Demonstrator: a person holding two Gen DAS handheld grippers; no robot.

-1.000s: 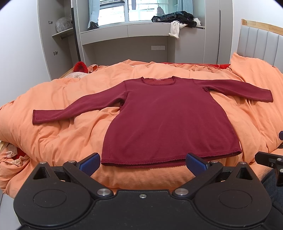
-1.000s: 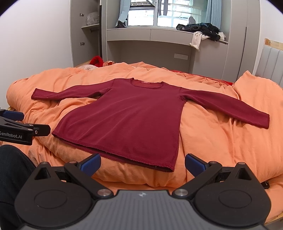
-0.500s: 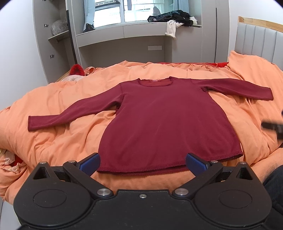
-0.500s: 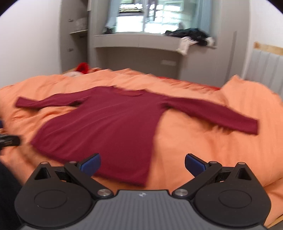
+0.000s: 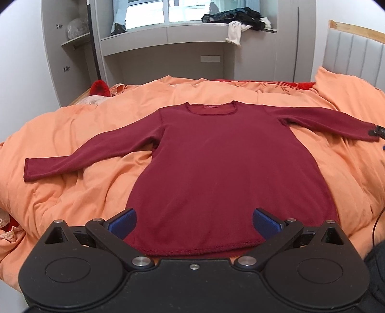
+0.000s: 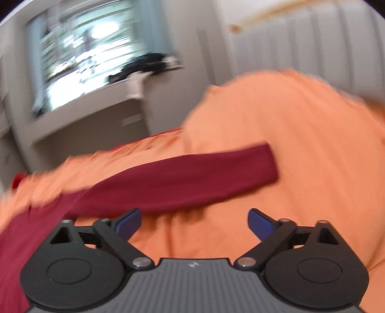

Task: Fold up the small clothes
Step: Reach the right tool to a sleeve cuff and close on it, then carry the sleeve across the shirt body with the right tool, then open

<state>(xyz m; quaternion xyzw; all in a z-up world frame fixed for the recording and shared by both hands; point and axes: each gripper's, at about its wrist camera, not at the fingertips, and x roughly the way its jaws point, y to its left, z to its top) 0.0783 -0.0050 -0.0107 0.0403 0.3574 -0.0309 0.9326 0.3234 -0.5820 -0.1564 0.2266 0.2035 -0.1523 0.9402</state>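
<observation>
A dark red long-sleeved top lies flat on the orange duvet, neck at the far side, both sleeves spread out. My left gripper is open and empty, just above the hem at the near edge. My right gripper is open and empty, close above the duvet just short of the right sleeve, whose cuff end lies to the right. The right wrist view is blurred. A tip of the right gripper shows at the sleeve cuff in the left wrist view.
A grey padded headboard stands at the right. A grey shelf unit with a window ledge holds dark clothes beyond the bed. A red item lies at the far left corner. A crumpled cloth lies at the near left.
My right gripper has swung quickly to the right and forward, from facing the whole top to close over the right sleeve. My left gripper has moved slightly forward over the hem.
</observation>
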